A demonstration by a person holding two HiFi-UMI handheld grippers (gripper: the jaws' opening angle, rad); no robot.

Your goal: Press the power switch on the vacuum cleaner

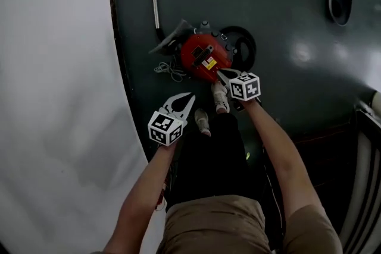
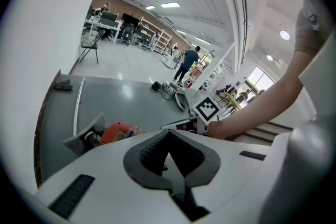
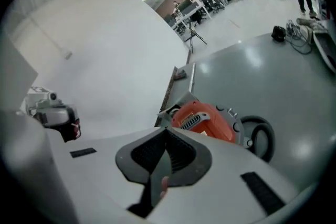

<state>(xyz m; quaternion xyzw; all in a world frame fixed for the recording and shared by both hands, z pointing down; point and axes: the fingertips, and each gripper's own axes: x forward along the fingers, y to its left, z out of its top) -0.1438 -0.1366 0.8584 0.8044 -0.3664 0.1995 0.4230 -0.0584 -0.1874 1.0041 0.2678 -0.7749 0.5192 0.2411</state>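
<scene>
With my right claw (image 1: 225, 74) pressed together just beside the red vacuum cleaner (image 1: 204, 55), which lies near the left edge of the floor (image 1: 286, 21), I think I should push its switch straight down and gently with the closed tip, while my left claw (image 1: 188, 99), also pressed together, hangs apart.

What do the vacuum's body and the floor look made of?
Vacuum: red shell looks like moulded plastic, smooth, slightly glossy, with a moulded grille. Floor: dark grey, probably a sealed or painted hard coating; soft light reflections show on it.
</scene>
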